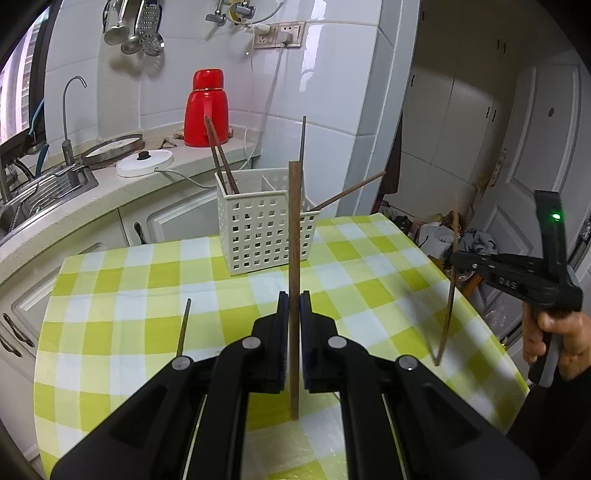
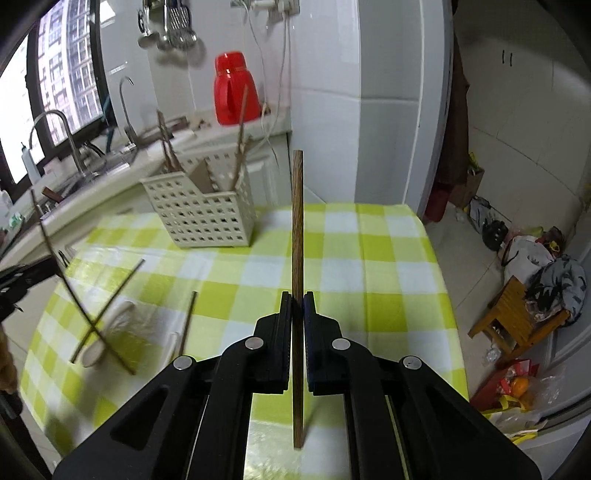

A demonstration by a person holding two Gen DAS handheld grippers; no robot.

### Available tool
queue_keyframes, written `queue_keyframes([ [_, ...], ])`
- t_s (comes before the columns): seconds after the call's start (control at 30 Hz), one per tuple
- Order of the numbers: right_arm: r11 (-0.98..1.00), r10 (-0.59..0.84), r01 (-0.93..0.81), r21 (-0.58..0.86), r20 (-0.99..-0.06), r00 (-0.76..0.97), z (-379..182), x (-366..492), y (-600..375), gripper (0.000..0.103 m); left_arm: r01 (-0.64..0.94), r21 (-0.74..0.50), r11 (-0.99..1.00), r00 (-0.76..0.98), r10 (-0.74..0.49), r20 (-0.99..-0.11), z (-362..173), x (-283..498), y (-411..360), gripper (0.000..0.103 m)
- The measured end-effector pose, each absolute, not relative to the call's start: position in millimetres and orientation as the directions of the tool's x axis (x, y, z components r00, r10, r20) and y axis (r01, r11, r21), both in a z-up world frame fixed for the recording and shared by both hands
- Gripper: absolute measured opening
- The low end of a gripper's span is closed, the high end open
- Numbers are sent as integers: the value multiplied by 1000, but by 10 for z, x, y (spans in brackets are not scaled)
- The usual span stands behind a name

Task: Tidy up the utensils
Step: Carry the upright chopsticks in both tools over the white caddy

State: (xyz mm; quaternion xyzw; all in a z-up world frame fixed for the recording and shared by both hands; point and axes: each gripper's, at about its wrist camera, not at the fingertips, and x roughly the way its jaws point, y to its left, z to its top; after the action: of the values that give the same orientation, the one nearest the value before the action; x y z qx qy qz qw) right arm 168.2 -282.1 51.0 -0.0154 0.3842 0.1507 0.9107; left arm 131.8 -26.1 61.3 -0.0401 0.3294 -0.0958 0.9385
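Note:
My left gripper point(image 1: 294, 295) is shut on a brown wooden chopstick point(image 1: 294, 236) that stands upright between its pads. My right gripper point(image 2: 297, 297) is shut on another brown chopstick point(image 2: 297, 221), also upright; from the left wrist view it shows at the right point(image 1: 455, 258) with its chopstick point(image 1: 448, 314) hanging over the table edge. A white perforated utensil basket point(image 1: 258, 232) point(image 2: 201, 214) stands at the far side of the green-checked table and holds several chopsticks. Loose chopsticks point(image 2: 110, 302) and a white spoon point(image 2: 107, 332) lie on the cloth at the left.
A red thermos point(image 1: 205, 107) point(image 2: 234, 88), a pot lid point(image 1: 145, 162) and a sink with taps point(image 1: 44, 184) sit on the counter behind the table. Ladles point(image 1: 133, 26) hang on the tiled wall. On the floor to the right are a wooden stool point(image 2: 517, 314) and bags.

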Motion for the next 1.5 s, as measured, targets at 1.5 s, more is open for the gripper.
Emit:
queue_keyframes([
  [1.5,930,349,-349,113,-562,750,1708,3457,-1304,6,94,-54,994,859,-108,-500,1933,3390,105,6],
])
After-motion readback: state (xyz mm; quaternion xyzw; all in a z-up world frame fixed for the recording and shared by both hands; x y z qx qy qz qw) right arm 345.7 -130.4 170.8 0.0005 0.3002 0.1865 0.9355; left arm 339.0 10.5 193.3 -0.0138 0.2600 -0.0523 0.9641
